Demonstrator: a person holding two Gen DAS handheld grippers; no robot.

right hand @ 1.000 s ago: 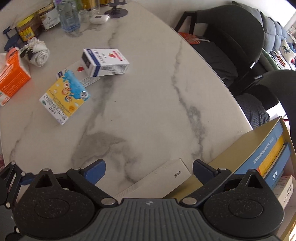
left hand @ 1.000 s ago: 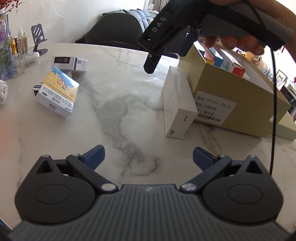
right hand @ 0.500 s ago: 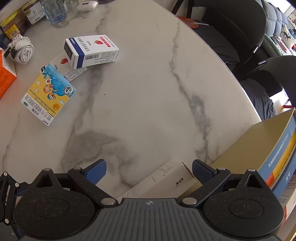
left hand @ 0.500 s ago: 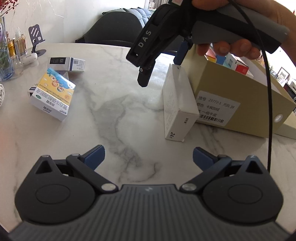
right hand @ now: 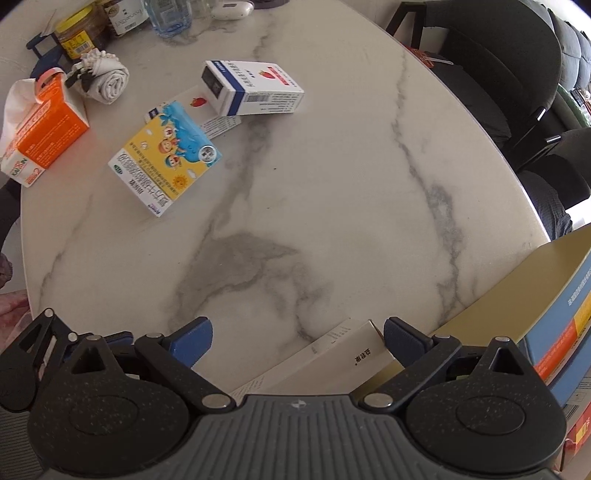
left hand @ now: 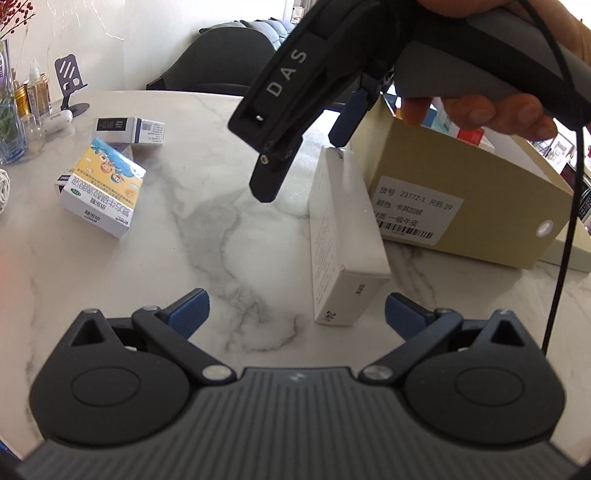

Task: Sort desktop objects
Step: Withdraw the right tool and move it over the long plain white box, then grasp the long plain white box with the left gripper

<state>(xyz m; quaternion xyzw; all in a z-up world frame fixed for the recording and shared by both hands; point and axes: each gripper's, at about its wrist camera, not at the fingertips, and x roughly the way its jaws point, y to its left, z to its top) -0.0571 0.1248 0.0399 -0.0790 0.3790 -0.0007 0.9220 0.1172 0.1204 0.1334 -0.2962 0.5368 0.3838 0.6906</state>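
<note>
A long white box lies on the marble table, one long side against a tan cardboard box. My left gripper is open just short of the white box's near end, with nothing in it. Held by a hand, my right gripper hangs open over that box's far end. In the right wrist view the white box shows low between the open fingers of the right gripper. A yellow cartoon box and a white-and-blue strawberry box lie further off.
The tan box holds several coloured cartons. An orange tissue box, a rolled cloth, jars and bottles crowd the far left edge. Dark chairs stand beyond the table. A phone stand sits at the back.
The right gripper has come down and nearer, from above the tan box to over the white box's far end. The left gripper has edged closer to the white box.
</note>
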